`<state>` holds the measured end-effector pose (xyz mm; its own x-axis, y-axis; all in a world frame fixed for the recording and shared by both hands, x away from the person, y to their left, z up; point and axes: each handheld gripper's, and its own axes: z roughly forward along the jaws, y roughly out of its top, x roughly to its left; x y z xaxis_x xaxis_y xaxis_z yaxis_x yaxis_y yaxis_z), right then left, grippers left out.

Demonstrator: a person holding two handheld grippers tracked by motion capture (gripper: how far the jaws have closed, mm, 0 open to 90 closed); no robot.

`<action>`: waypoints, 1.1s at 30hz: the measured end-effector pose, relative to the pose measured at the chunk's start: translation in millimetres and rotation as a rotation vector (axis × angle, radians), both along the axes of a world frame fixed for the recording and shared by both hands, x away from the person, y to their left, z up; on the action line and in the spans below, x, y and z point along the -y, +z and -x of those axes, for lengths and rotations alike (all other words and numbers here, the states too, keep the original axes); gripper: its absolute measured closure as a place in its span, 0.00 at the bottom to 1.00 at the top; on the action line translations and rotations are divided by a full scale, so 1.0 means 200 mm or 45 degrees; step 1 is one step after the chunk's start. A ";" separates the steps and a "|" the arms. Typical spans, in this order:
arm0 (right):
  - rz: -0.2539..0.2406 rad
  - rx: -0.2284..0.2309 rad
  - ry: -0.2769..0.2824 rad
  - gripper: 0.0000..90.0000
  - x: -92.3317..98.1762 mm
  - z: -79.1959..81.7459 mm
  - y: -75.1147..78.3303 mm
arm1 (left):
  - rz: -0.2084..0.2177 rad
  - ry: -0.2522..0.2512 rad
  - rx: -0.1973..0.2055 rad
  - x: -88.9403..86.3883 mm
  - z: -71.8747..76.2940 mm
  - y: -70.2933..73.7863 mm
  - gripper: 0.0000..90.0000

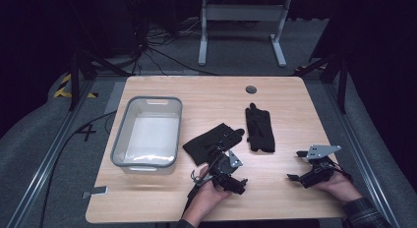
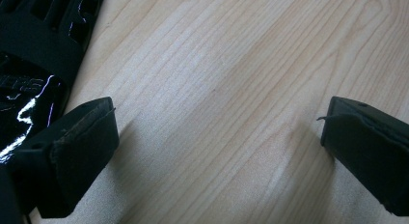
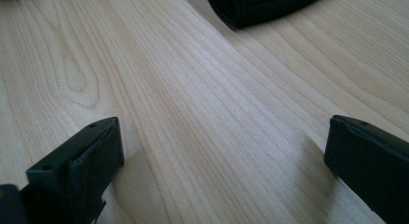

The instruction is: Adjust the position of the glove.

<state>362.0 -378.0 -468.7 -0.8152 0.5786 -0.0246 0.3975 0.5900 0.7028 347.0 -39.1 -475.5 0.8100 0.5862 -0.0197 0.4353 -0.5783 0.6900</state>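
The left gripper (image 2: 219, 137) looks down along its two black jaws, which rise from the bottom corners of the view and stand wide apart with nothing between them but bare wood. Its fingertips (image 2: 84, 147) sit low over the tabletop (image 2: 226, 74) and cast soft shadows on it. The tabletop is light wood with grain running slantwise and a knot near the upper right corner of the view. A black glove (image 2: 36, 50) lies on the wood at the upper left, with a glossy patch that catches the light and slits along its back. The jaw on that side sits just beside the glove; whether it touches cannot be told.
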 end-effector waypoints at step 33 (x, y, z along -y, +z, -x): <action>-0.100 -0.015 0.093 0.96 -0.13 -0.13 0.15 | 0.000 0.000 0.000 0.00 0.00 0.00 0.00</action>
